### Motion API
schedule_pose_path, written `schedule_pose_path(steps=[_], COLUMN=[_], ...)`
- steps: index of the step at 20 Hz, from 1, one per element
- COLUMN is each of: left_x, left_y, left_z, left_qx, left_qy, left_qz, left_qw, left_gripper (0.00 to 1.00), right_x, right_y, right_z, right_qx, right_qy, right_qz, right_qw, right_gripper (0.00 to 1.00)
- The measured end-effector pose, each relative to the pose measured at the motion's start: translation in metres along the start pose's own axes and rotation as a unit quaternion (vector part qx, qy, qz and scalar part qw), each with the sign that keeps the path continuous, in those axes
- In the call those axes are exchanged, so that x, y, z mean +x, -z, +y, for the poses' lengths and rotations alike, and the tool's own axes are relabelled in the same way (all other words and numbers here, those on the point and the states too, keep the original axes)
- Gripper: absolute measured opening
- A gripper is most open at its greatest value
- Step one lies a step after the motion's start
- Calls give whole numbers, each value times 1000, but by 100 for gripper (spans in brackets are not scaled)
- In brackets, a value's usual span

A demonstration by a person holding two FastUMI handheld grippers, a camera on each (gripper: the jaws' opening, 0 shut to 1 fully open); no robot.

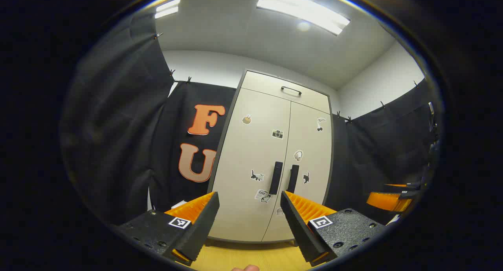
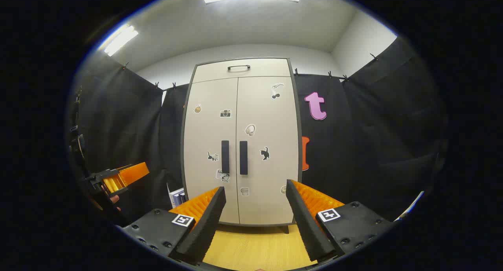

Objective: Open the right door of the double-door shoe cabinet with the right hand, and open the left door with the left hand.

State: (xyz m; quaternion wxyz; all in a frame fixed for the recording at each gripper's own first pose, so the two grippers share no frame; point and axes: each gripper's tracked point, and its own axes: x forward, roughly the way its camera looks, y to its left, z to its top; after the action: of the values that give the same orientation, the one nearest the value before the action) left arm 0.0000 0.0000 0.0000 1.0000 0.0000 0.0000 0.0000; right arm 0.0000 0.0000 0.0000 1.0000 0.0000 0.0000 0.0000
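Observation:
A cream double-door shoe cabinet (image 2: 241,145) stands ahead with both doors closed. Its left door (image 1: 251,161) and right door (image 1: 310,161) carry small stickers. Two dark vertical handles sit side by side at the middle seam: the left handle (image 2: 225,157) and the right handle (image 2: 243,158). In the left gripper view they show as left handle (image 1: 276,178) and right handle (image 1: 293,178). My left gripper (image 1: 249,198) is open, some distance short of the cabinet. My right gripper (image 2: 255,192) is open too, also away from the doors, holding nothing.
A top drawer with a bar handle (image 2: 238,67) sits above the doors. Black cloth walls (image 2: 373,145) flank the cabinet on both sides. A wooden floor (image 2: 255,247) lies below. The other gripper shows at the right edge (image 1: 389,200) and the left edge (image 2: 118,178).

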Motion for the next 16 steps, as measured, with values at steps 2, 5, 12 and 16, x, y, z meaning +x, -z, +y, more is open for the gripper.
schedule_pose_path(steps=[2,5,12,16], left_x=[-1,-3,2,5], left_y=[1,2,4,11], left_z=[1,-1,-9,-5], left_qx=[8,9,-1,0], left_qy=[-1,5,24,16], left_qz=[2,5,10,22], left_qw=[1000,1000,1000,1000], left_gripper=[94,95,94,95], right_x=[-2,-2,-3,-3], right_y=[1,2,3,4], right_z=[5,4,-2,-6], right_qx=[6,9,13,14], right_qy=[-3,2,21,30], right_qz=[0,0,2,4], right_qw=[1000,1000,1000,999], right_gripper=[99,99,99,99])
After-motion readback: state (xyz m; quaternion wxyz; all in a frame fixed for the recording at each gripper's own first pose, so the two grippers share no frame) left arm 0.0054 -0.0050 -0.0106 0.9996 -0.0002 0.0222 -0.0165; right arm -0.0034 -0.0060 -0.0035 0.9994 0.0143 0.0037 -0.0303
